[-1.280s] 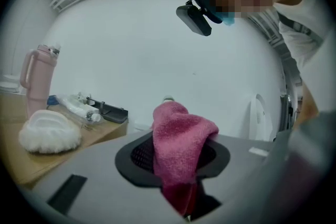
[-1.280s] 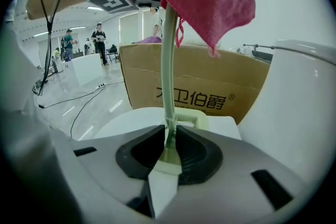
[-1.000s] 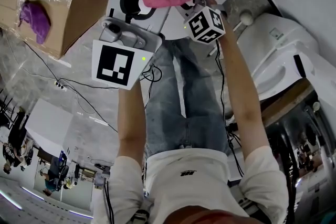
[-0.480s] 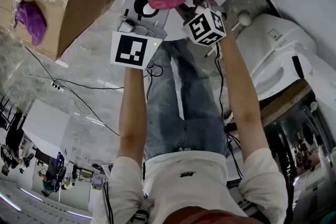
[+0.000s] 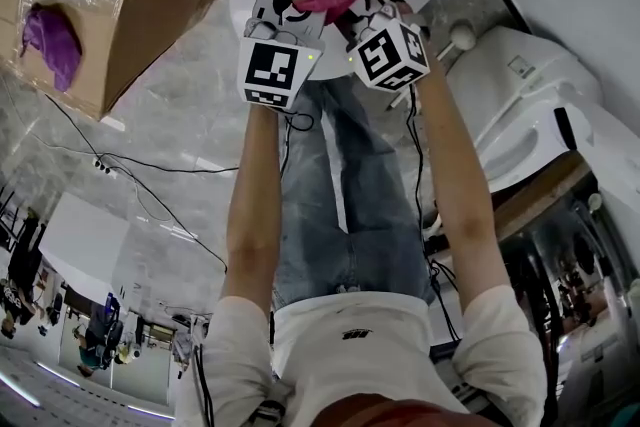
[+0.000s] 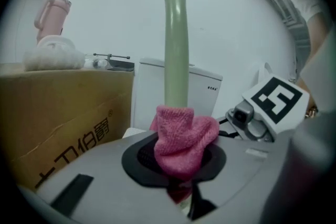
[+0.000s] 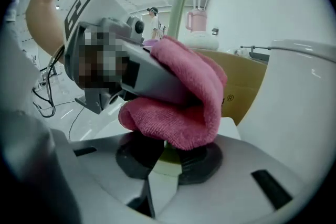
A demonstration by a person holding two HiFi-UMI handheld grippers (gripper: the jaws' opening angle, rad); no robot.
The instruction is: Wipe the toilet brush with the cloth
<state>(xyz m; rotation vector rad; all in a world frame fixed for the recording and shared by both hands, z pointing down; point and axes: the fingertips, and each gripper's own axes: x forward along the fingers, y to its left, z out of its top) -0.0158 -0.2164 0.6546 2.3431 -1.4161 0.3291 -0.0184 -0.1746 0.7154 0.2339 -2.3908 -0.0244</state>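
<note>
Here the toilet brush (image 6: 175,44) shows as a smooth, pale green plastic handle, round in section and gently curved near its top, standing nearly upright in the left gripper view. Round its lower part sits the cloth (image 6: 184,136), a pink, nubbly knit bunched into a thick, soft collar.

The left gripper (image 6: 181,186) has its jaws drawn in narrow on that cloth, pinching the fabric against the handle; they have just been closing. The right gripper (image 7: 168,157) holds the brush lower down. Its dark pads stand part-way apart with a pale green piece of the handle between them, and they seem to clamp it, though the overhanging cloth covers much of the contact.

Beside the handle stands a brown cardboard box (image 6: 63,113), matt with printed characters and, in the head view, a glossy strip of tape. A purple rag (image 5: 50,40) lies on it. A glossy white toilet (image 5: 520,115) stands at the right of the head view.

Against a second ago, the left gripper is lower on the handle and closer to the right one. Then the cloth lay spread wide near the handle's tip, with only a short green stub above it. Now it is squeezed smaller, and a long bare stretch of handle rises above it. The right gripper has kept its place.
</note>
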